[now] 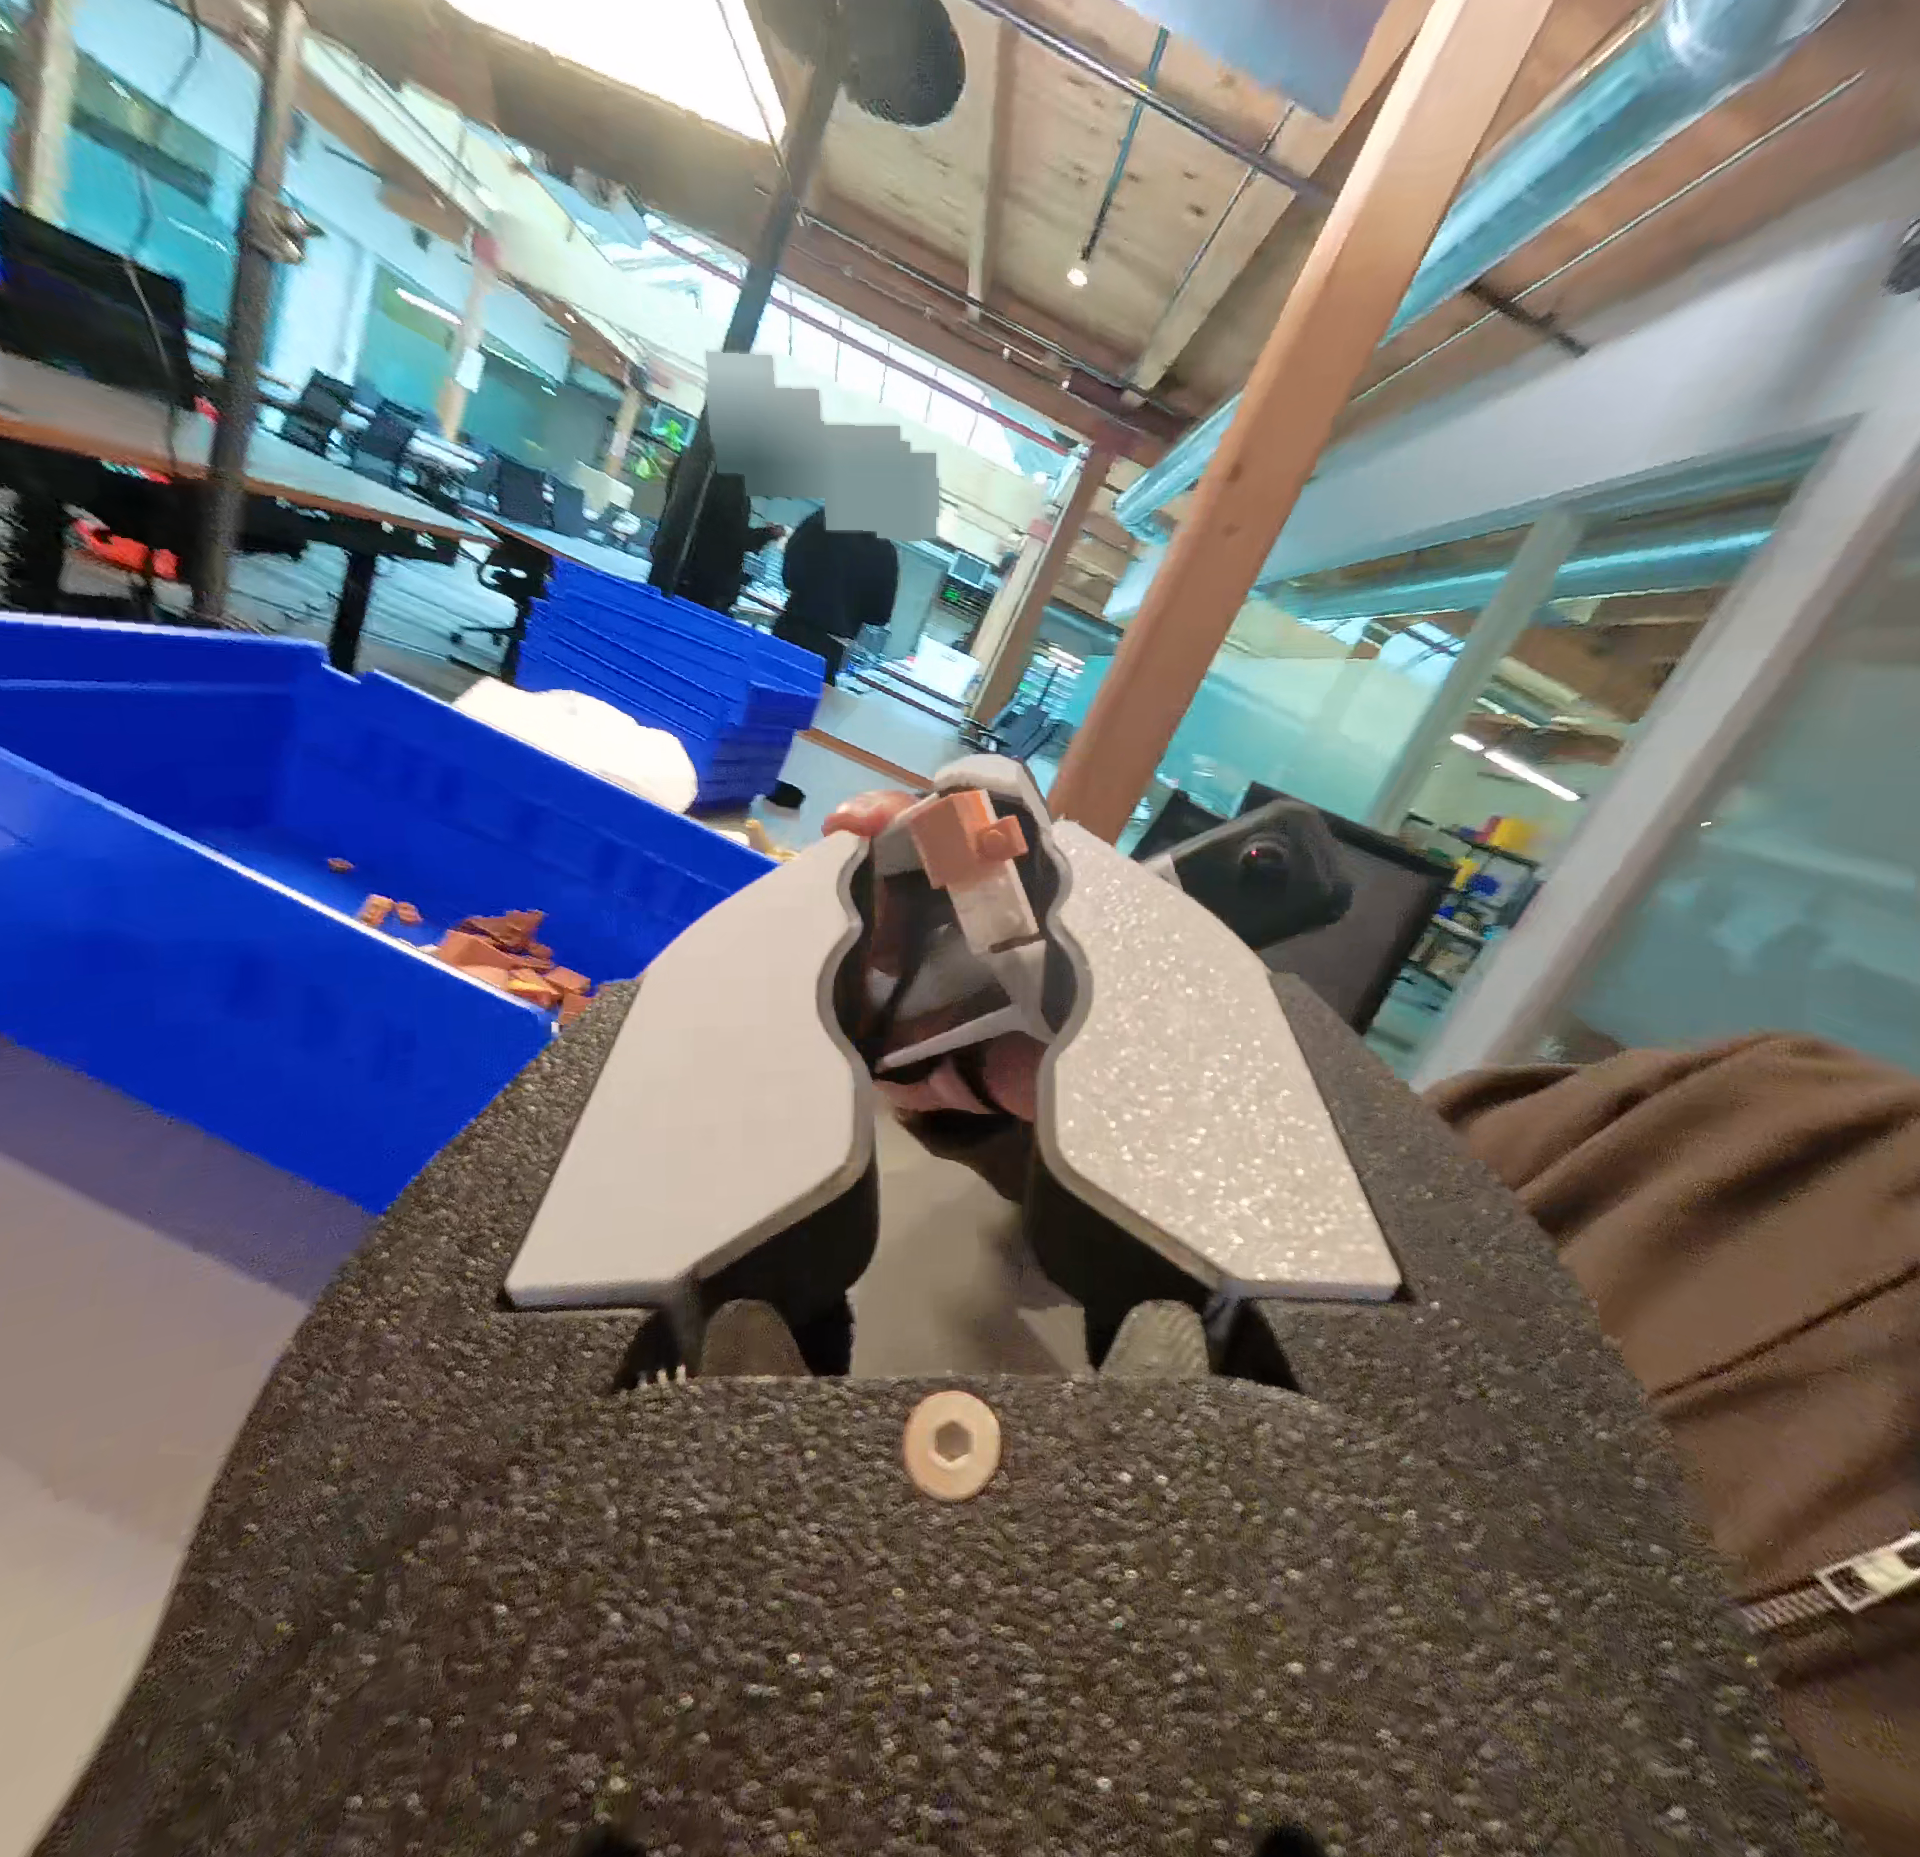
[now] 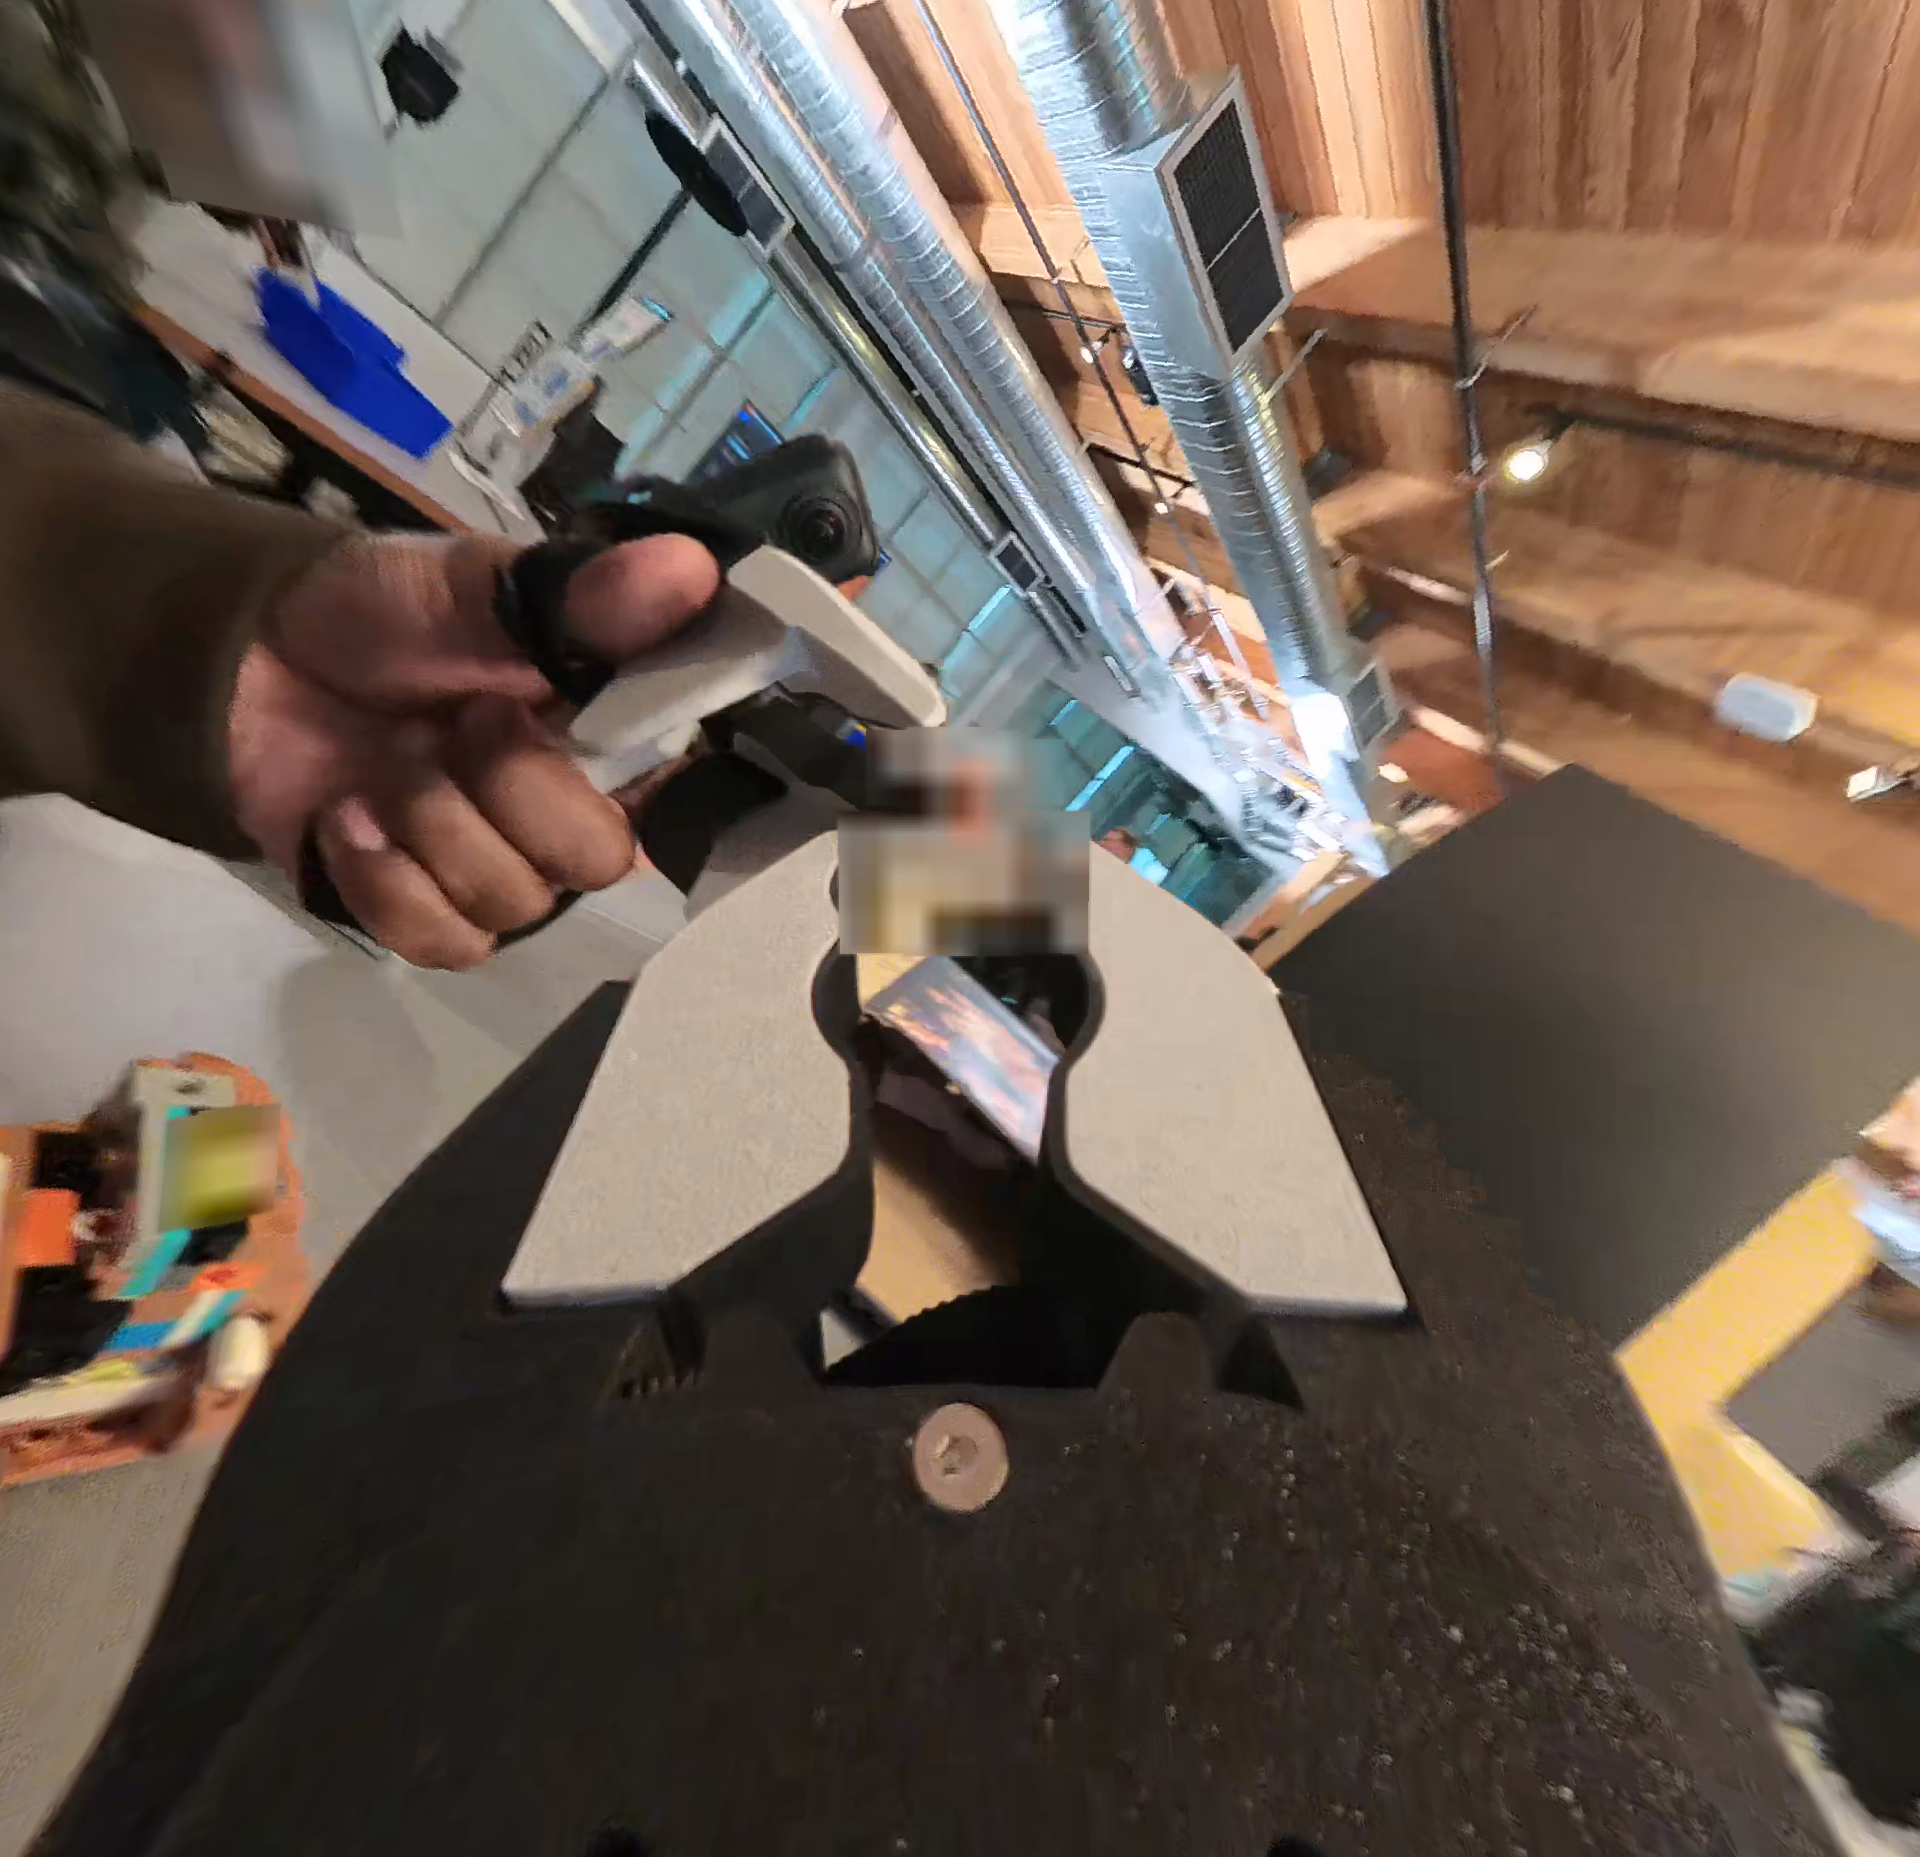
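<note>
A small brick piece, an orange brick (image 1: 951, 836) joined to a grey brick (image 1: 992, 908), is held up in the air. My left gripper (image 1: 961, 839) is closed to a brick's width, with a finger on each side of the piece. The right gripper's fingertip (image 1: 982, 773) sits just above the orange brick, and its other finger is below the grey one. In the right wrist view my right gripper (image 2: 961, 867) has its tips hidden by a mosaic patch. There a hand (image 2: 416, 747) holds the left gripper (image 2: 831, 654), which is turned edge-on and meets those tips.
A blue bin (image 1: 260, 872) at the left holds several loose orange bricks (image 1: 509, 950). A stack of blue bins (image 1: 675, 664) and a white bundle (image 1: 592, 737) lie behind it. A wooden post (image 1: 1299, 405) rises on the right. A brown sleeve (image 1: 1714, 1288) is close by. The grippers are tip to tip, or close to it.
</note>
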`<state>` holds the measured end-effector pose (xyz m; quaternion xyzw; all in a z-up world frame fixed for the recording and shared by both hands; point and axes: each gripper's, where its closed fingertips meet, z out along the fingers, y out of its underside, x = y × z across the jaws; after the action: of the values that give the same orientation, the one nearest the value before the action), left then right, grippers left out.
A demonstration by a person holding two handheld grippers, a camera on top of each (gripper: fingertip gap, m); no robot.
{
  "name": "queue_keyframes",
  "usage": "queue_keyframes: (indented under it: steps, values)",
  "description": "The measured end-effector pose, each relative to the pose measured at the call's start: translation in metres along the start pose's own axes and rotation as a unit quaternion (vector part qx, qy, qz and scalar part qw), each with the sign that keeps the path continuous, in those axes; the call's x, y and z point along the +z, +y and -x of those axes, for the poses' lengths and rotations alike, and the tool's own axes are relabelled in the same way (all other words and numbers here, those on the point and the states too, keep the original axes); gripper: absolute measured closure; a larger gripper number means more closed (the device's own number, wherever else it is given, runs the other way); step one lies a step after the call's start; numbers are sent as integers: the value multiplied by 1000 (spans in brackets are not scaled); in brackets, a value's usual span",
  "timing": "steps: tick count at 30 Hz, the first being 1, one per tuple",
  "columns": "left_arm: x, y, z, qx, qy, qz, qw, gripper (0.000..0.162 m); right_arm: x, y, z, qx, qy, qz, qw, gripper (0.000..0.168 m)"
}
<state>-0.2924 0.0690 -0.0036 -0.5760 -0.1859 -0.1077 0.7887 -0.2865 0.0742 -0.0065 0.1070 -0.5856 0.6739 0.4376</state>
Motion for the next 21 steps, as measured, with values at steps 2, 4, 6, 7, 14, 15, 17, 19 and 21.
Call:
queue_keyframes:
  steps: [2, 4, 6, 7, 14, 15, 17, 19, 21]
  values:
    - [3, 4, -2, -14, 6, 4, 1000, 132, 0, 1, 3, -67, 18, 12, 998, 136]
    - [6, 9, -4, -11, 9, 17, 1000, 131, 0, 2, 8, -120, 22, 19, 992, 136]
    - [7, 10, -4, 4, 1, 25, 1000, 131, 0, 6, 14, -174, 21, 33, 984, 136]
    - [7, 11, -5, 9, -2, 32, 999, 131, 0, 8, 17, -199, 19, 37, 979, 136]
    - [3, 21, -6, 17, 6, 75, 997, 134, -1, 2, 23, -227, 16, 22, 973, 136]
    - [2, 21, -9, 14, 20, 74, 997, 134, -2, -1, 23, -217, 14, 13, 976, 136]
    - [1, 21, -16, -1, 54, 70, 996, 134, -4, -9, 24, -195, 11, -6, 981, 136]
    - [0, 21, -21, -14, 80, 67, 994, 134, -6, -16, 26, -188, 7, -22, 982, 137]
    - [-1, 21, -26, -24, 104, 65, 992, 134, -8, -21, 32, -196, -1, -32, 980, 137]
